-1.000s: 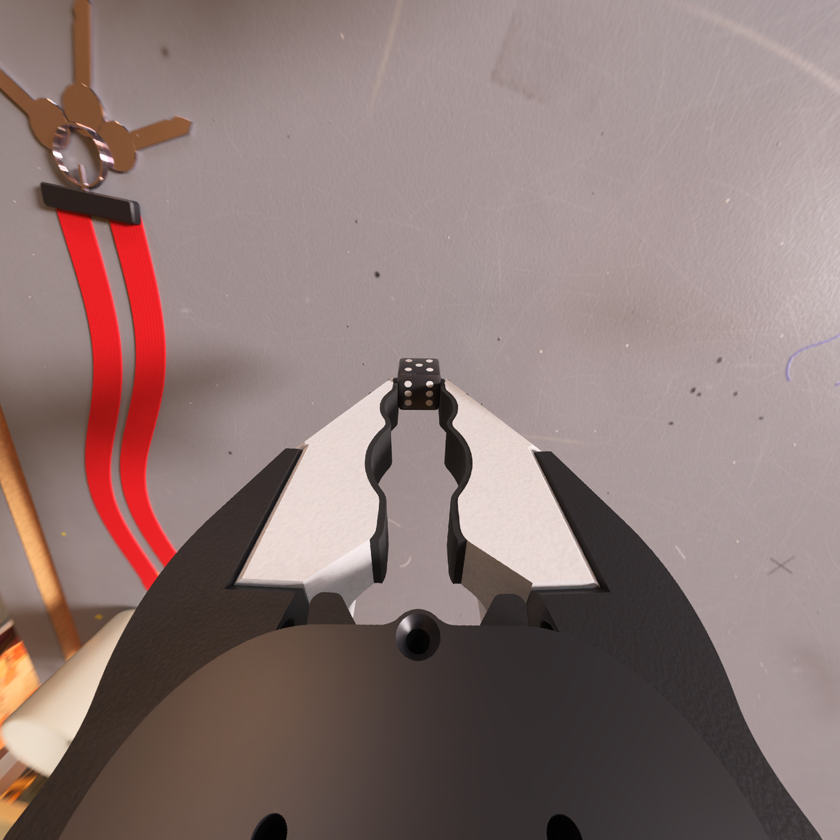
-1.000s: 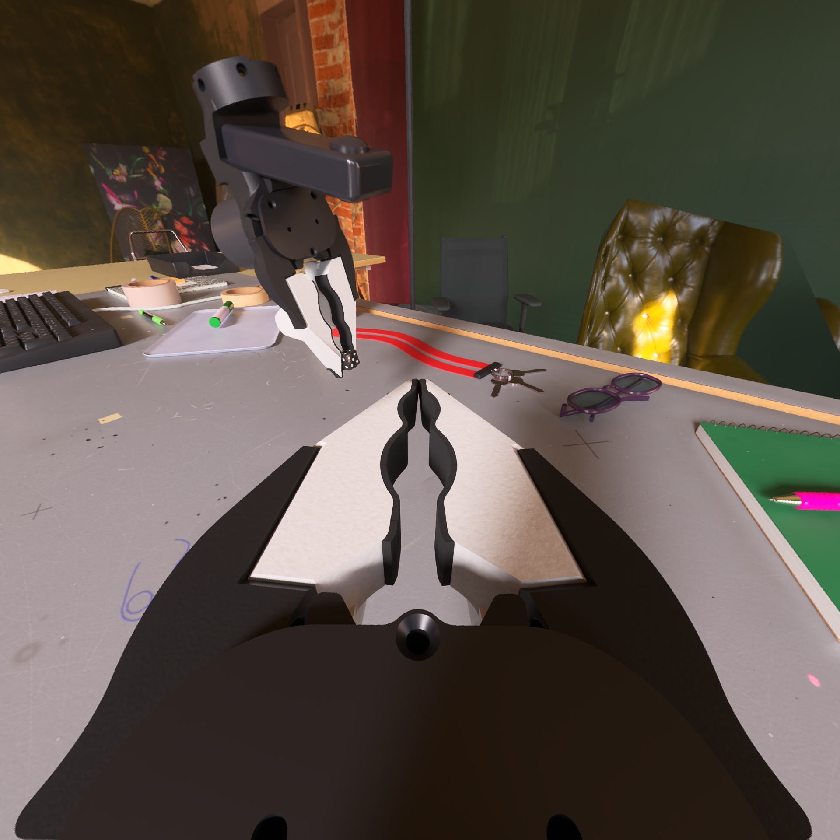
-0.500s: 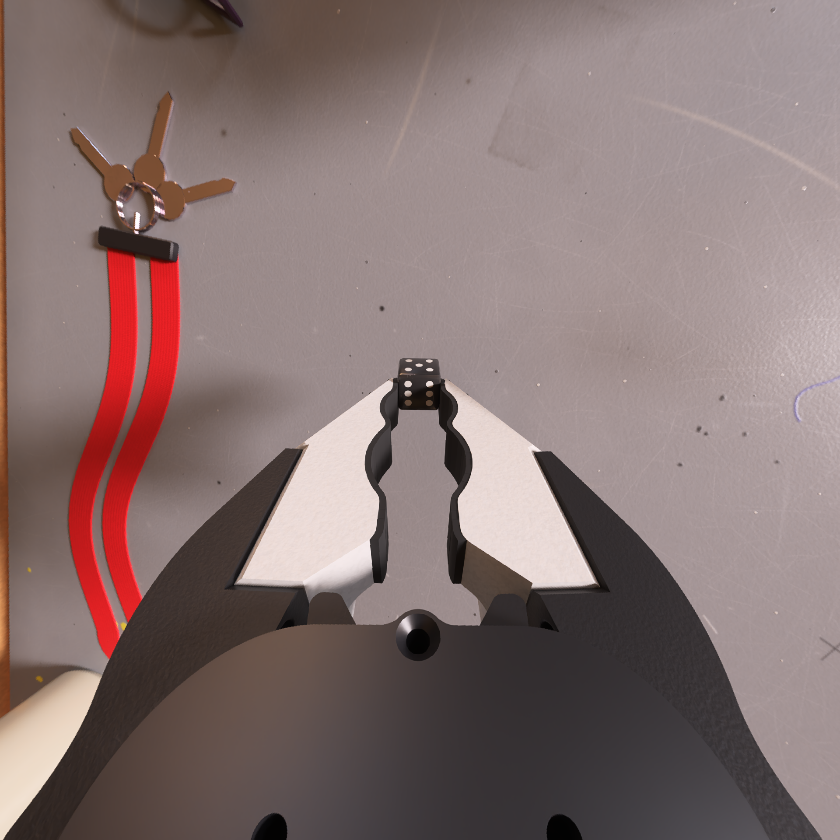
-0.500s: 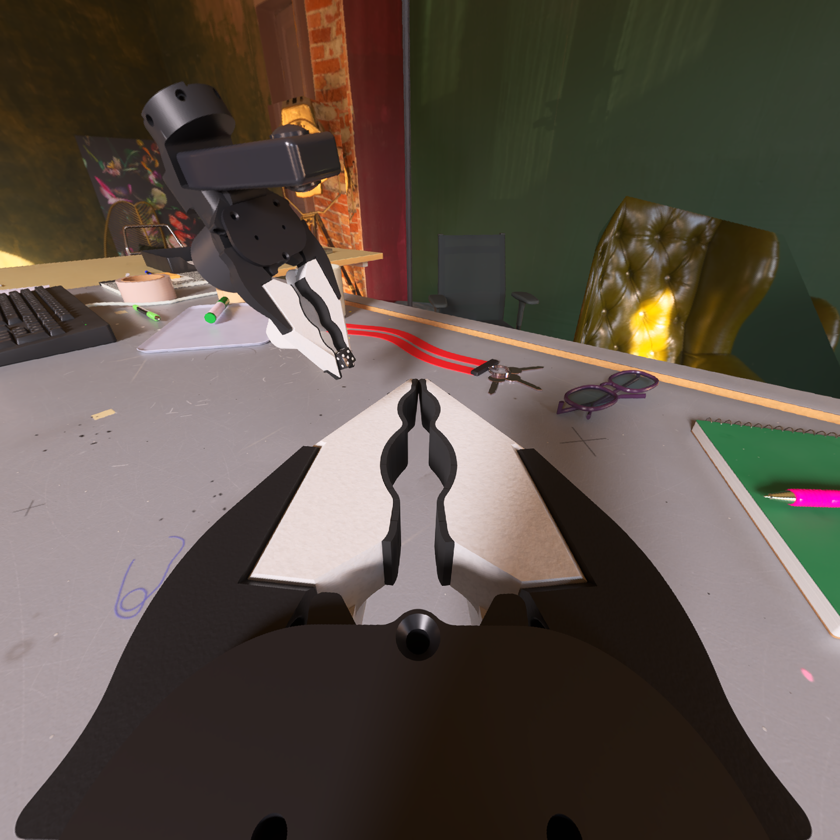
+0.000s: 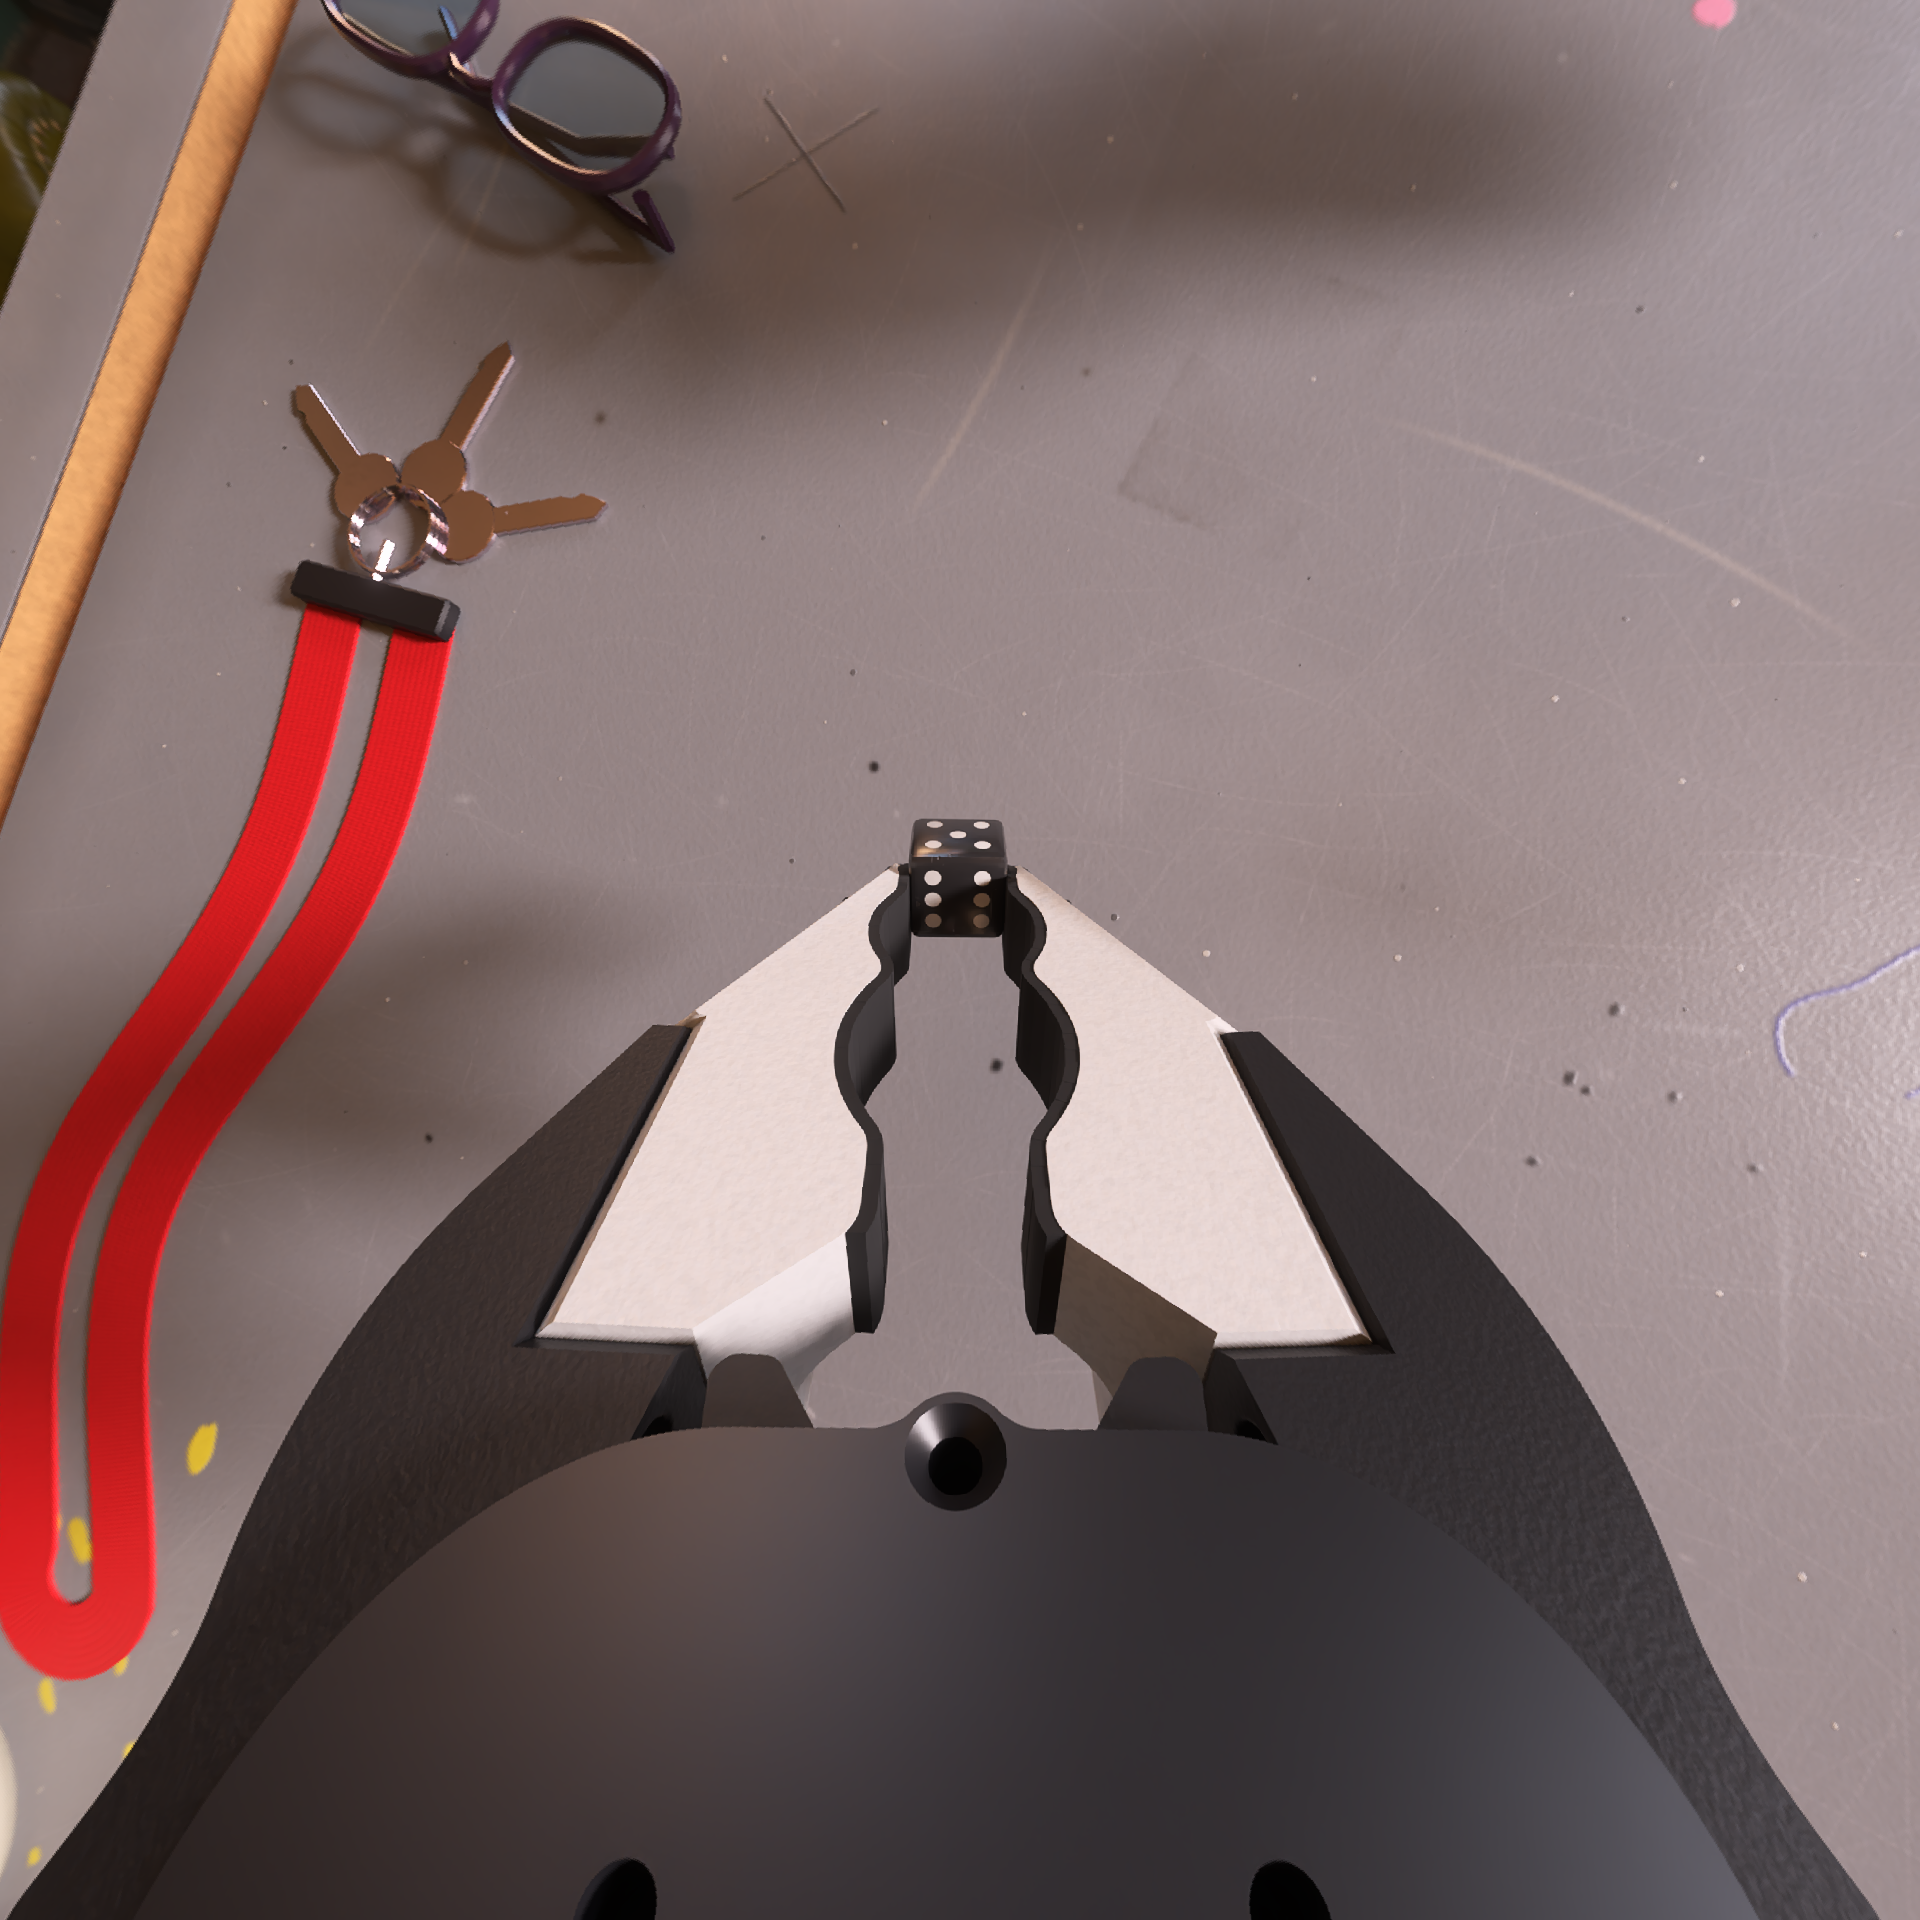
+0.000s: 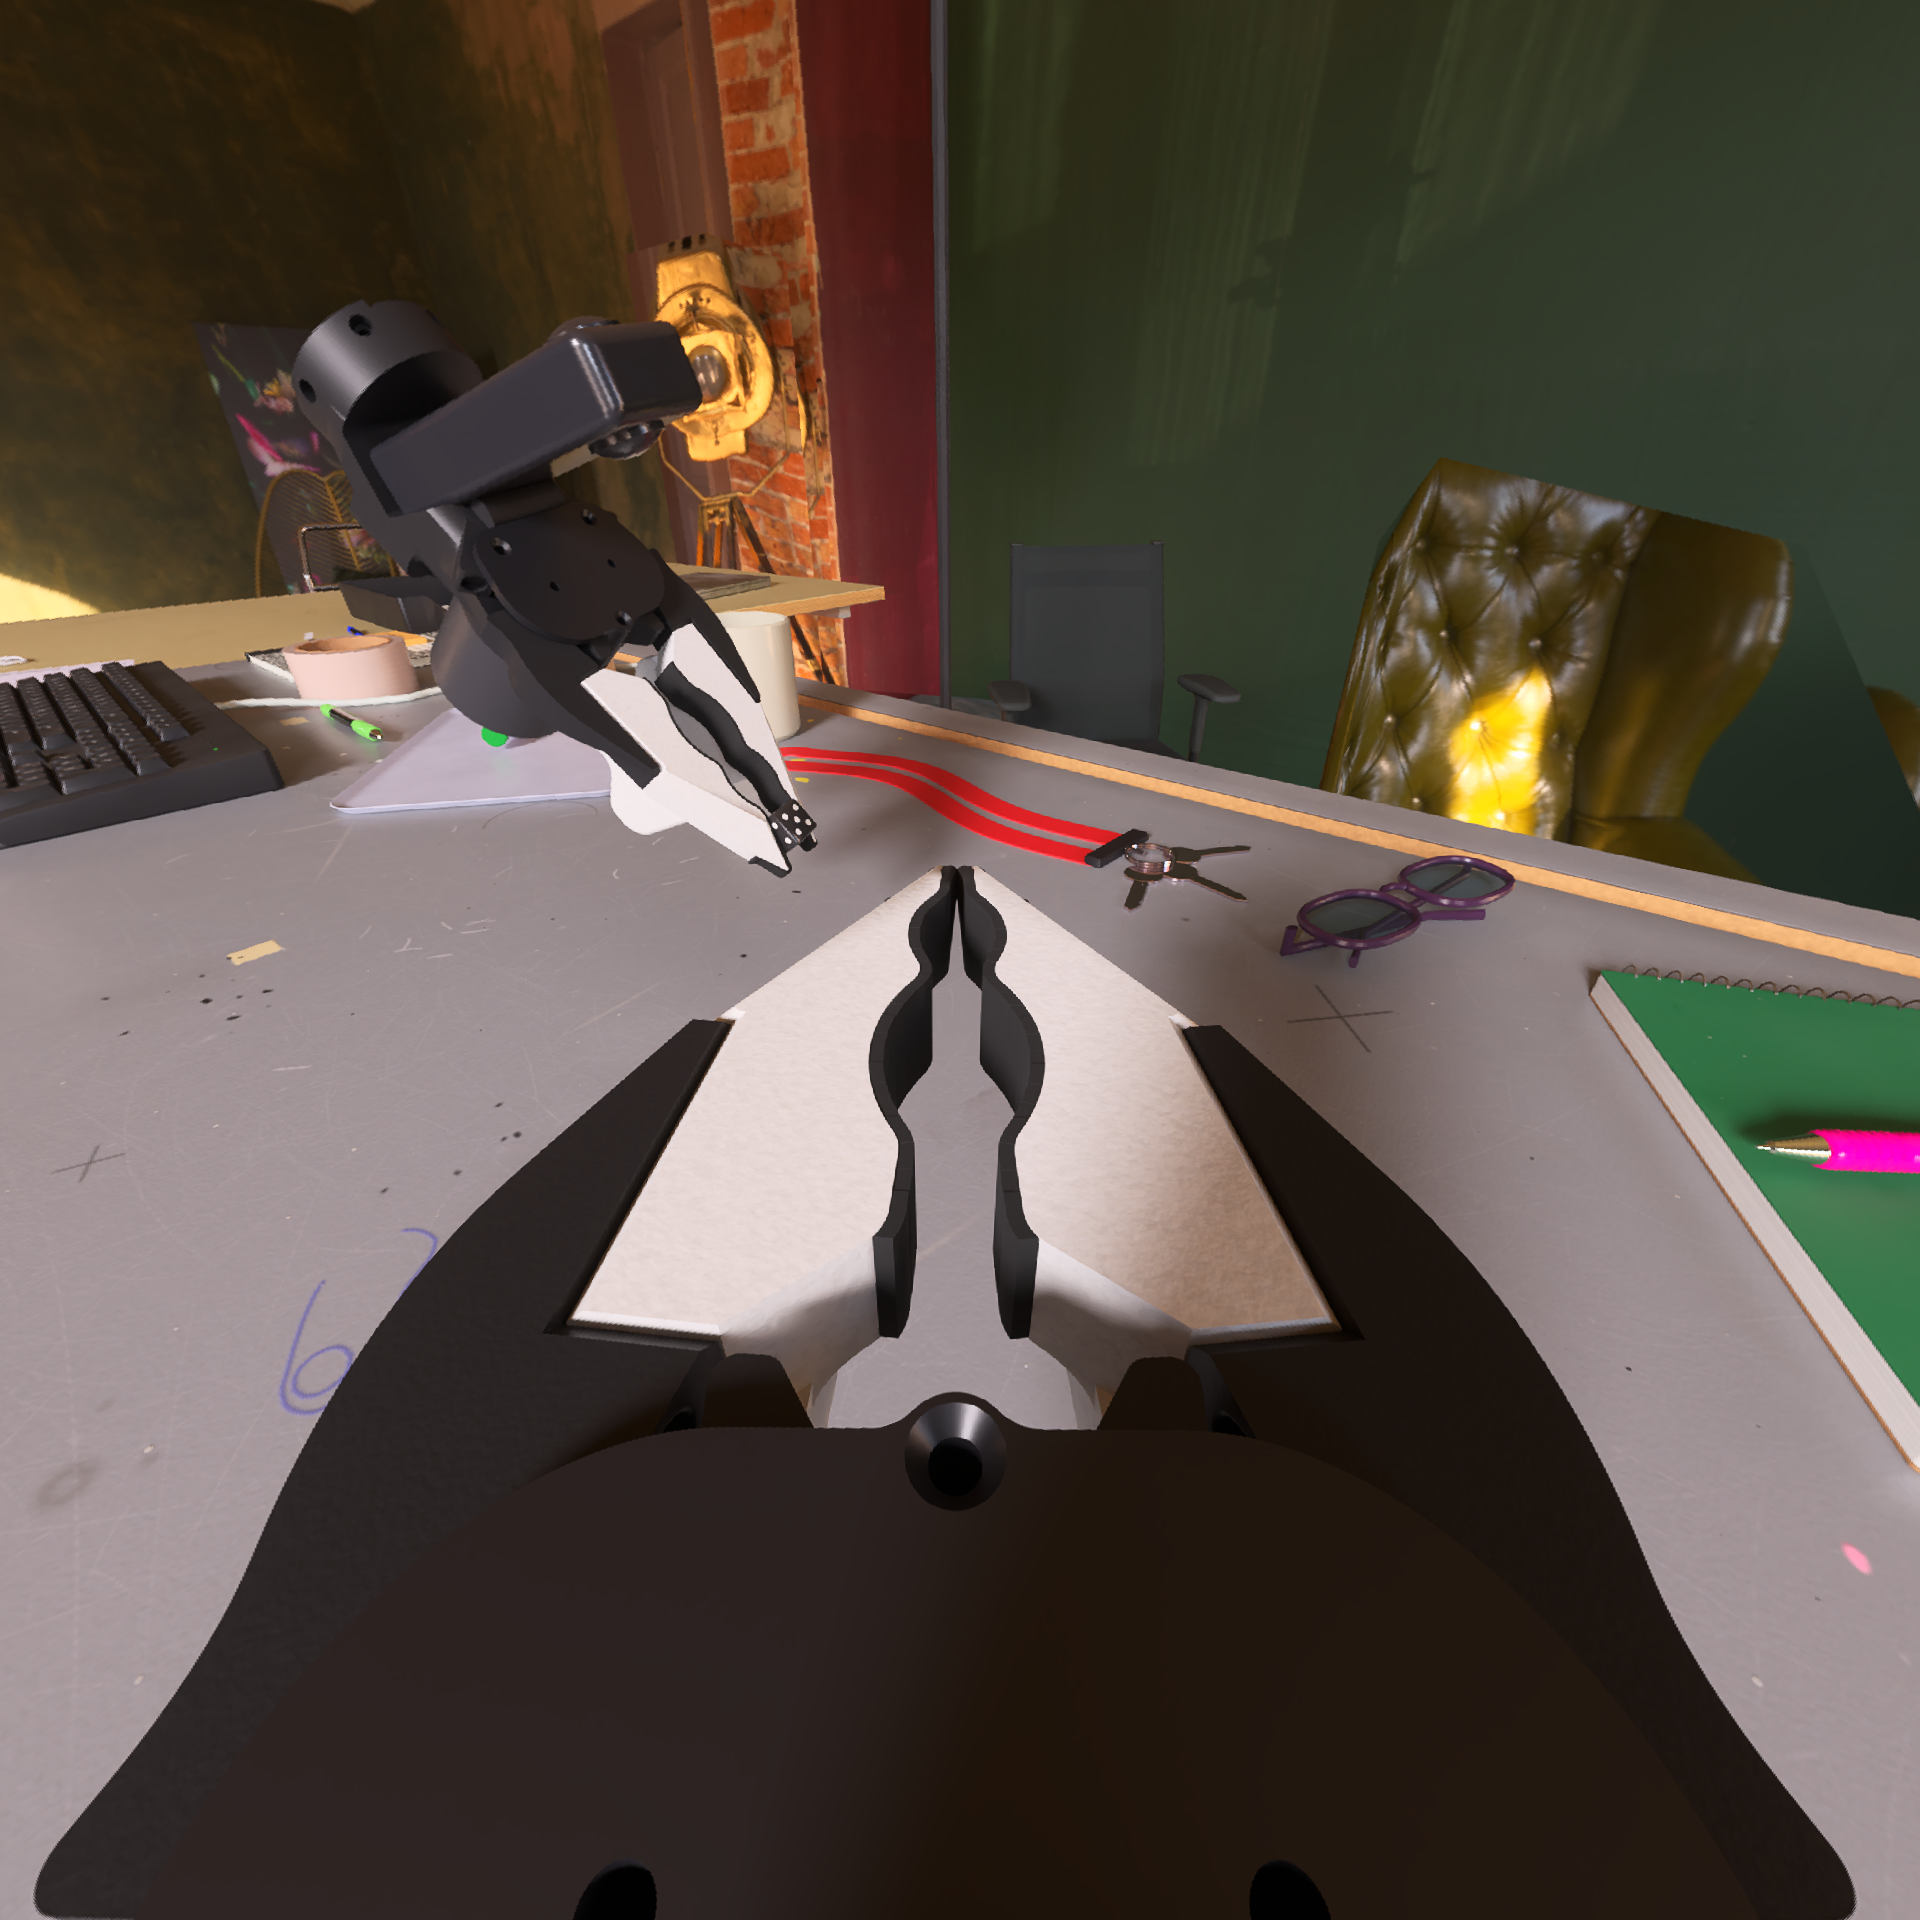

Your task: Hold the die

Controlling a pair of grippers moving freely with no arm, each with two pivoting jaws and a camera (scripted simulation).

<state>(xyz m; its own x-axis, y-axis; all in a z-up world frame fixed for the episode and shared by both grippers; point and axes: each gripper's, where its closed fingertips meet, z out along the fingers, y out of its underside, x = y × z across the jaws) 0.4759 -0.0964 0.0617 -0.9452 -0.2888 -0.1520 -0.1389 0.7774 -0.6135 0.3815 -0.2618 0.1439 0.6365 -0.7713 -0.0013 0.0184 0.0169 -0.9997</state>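
A small black die [image 5: 957,878] with white pips is pinched between the fingertips of my left gripper [image 5: 957,896], held above the grey tabletop. In the right wrist view the left gripper [image 6: 792,831] hangs tilted over the table with the die [image 6: 792,824] at its tips. My right gripper [image 6: 957,881] is shut and empty, low over the table, a little to the right of the left gripper's tips.
Keys [image 5: 436,488] on a red lanyard [image 5: 260,935] and purple glasses [image 5: 540,94] lie near the table's wooden edge [image 5: 135,312]. The right wrist view shows a green notebook [image 6: 1787,1122] with a pink pen [image 6: 1860,1150], a keyboard [image 6: 94,738], a tape roll [image 6: 348,665] and a white tray [image 6: 468,774].
My left gripper has risen and tilted forward with the die still in it, bringing keys and glasses further into its view. The right gripper has hardly moved.
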